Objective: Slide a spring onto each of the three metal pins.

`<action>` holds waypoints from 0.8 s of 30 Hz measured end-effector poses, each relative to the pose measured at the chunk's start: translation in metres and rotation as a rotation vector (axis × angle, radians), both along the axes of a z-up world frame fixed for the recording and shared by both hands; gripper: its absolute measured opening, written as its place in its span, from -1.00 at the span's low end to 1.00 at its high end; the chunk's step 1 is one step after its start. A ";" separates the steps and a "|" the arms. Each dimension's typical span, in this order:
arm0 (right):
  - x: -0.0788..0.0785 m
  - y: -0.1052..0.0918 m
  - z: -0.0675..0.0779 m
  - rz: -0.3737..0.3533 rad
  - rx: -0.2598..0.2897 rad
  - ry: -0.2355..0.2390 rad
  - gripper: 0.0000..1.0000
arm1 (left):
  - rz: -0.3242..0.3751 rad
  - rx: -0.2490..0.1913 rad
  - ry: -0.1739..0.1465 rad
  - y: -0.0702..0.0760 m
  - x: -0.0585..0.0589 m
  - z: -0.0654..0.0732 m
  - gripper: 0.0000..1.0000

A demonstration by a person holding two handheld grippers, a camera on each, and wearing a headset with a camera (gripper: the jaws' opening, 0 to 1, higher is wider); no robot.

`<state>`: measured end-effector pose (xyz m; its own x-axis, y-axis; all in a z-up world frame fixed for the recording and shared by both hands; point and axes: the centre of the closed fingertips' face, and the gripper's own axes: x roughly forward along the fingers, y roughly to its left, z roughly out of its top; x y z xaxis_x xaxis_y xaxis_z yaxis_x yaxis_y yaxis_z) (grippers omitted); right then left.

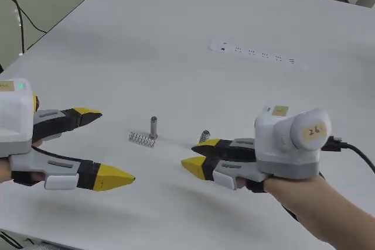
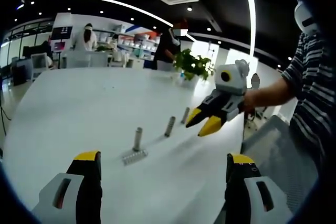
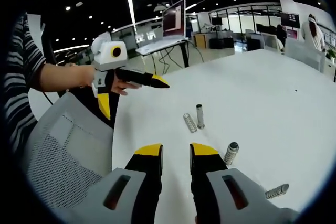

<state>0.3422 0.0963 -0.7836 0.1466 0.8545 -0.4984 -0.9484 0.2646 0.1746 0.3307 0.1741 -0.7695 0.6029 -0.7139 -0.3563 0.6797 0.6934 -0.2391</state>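
A bare metal pin stands upright on the white table. A loose spring lies flat beside its base. A second pin wearing a spring stands just beyond my right gripper's tips. A third sprung pin sits farther along. My left gripper hovers left of the bare pin, jaws wide apart and empty. My right gripper hangs on the right, jaws a narrow gap apart with nothing between them.
A white power strip lies on the table farther back. A black cable hangs off the left edge. A grey mesh chair stands at the near edge. People stand in the room beyond.
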 end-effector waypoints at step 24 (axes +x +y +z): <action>0.033 0.057 -0.036 -0.006 -0.104 -0.058 -0.68 | 0.017 0.006 0.002 0.013 -0.006 0.000 0.91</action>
